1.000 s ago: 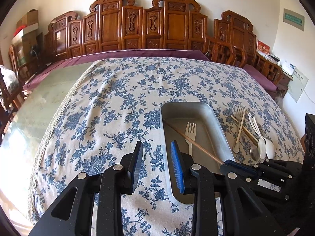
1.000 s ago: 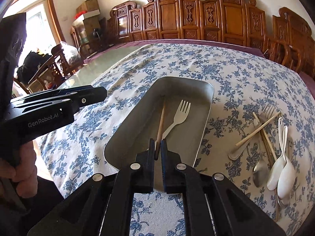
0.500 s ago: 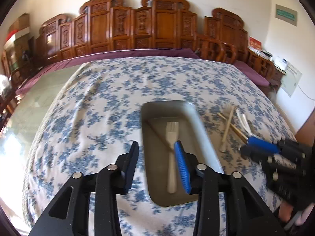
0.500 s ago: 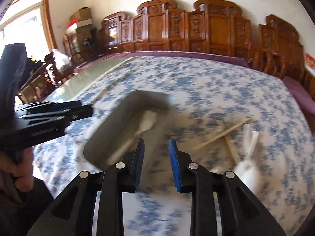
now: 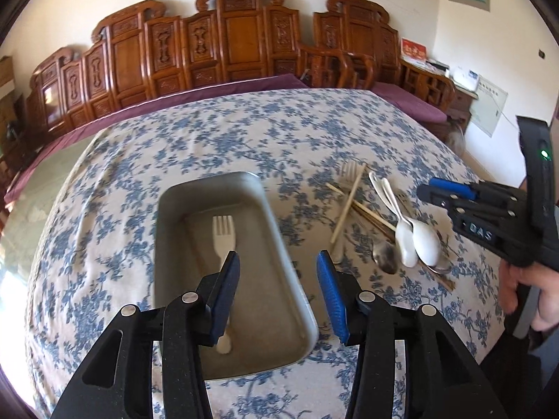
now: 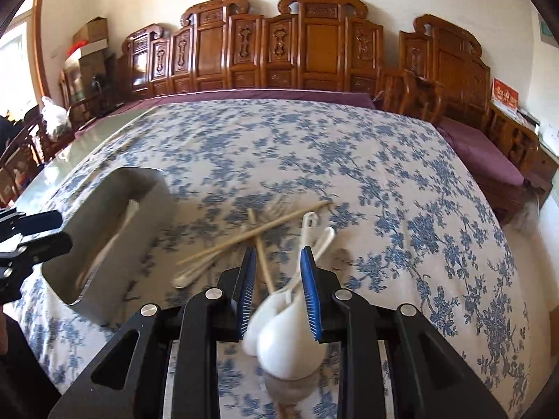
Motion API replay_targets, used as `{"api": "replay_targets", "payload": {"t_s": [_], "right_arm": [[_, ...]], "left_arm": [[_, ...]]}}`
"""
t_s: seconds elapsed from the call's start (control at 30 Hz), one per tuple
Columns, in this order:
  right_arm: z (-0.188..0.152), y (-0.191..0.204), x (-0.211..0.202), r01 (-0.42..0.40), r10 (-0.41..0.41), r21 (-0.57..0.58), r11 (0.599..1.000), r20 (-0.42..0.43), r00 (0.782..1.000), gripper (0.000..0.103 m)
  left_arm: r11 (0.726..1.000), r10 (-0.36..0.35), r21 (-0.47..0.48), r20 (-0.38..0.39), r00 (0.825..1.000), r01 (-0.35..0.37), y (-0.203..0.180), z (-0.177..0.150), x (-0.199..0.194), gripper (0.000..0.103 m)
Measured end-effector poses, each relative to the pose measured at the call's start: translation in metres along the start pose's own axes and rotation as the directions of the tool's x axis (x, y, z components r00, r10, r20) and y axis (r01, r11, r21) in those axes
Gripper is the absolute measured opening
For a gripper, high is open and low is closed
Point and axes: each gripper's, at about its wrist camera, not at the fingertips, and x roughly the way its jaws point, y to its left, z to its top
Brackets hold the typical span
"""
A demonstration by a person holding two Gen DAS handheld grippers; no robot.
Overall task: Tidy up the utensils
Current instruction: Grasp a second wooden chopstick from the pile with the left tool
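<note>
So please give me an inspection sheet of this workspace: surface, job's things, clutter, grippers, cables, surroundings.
Surface: table under a blue floral tablecloth.
Job's things: metal tray holding a white fork; beside it a loose pile of chopsticks, white spoons and a metal spoon.
Clutter: nothing seen.
Grippers: left gripper open above the tray; right gripper open over the spoons, holding nothing.
Cables: nothing seen.
Surroundings: carved wooden benches, cardboard boxes.

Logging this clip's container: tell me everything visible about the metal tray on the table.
The metal tray is a dull grey rectangular pan with rounded corners and sloped walls, looking like brushed steel or aluminium. It sits flat on the blue floral tablecloth, left of the loose utensil pile. A white plastic fork lies lengthwise inside, tines toward the far end. Neither set of tongs touches it.
</note>
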Motion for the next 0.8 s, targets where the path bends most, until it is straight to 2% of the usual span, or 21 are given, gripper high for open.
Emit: {"api": "replay_targets", "payload": {"t_s": [0.37,0.43,0.57,0.8], "right_arm": [[-0.015,-0.038,0.02,-0.023,0.029,0.111,0.994,-0.053,0.998,0.028],[-0.014,-0.041,0.019,-0.024,0.03,0.117,0.993,-0.053,0.998,0.028],[-0.016,-0.047,0.017,-0.022,0.029,0.123,0.992,-0.05,0.998,0.028],[-0.017,-0.053,0.018,-0.031,0.039,0.144,0.989,-0.054,0.998,0.028]], "left_arm": [[0.996,-0.033,0.079,-0.053,0.998,0.037,-0.042,0.018,0.027,0.043],[0.992,-0.025,0.124,-0.069,0.997,0.033,-0.053,0.024,0.04,0.043],[0.985,-0.018,0.169,-0.111,0.994,0.036,-0.065,0.035,0.067,0.038],[0.974,-0.009,0.22,-0.22,0.975,0.059,-0.075,0.044,0.118,0.029]]}}
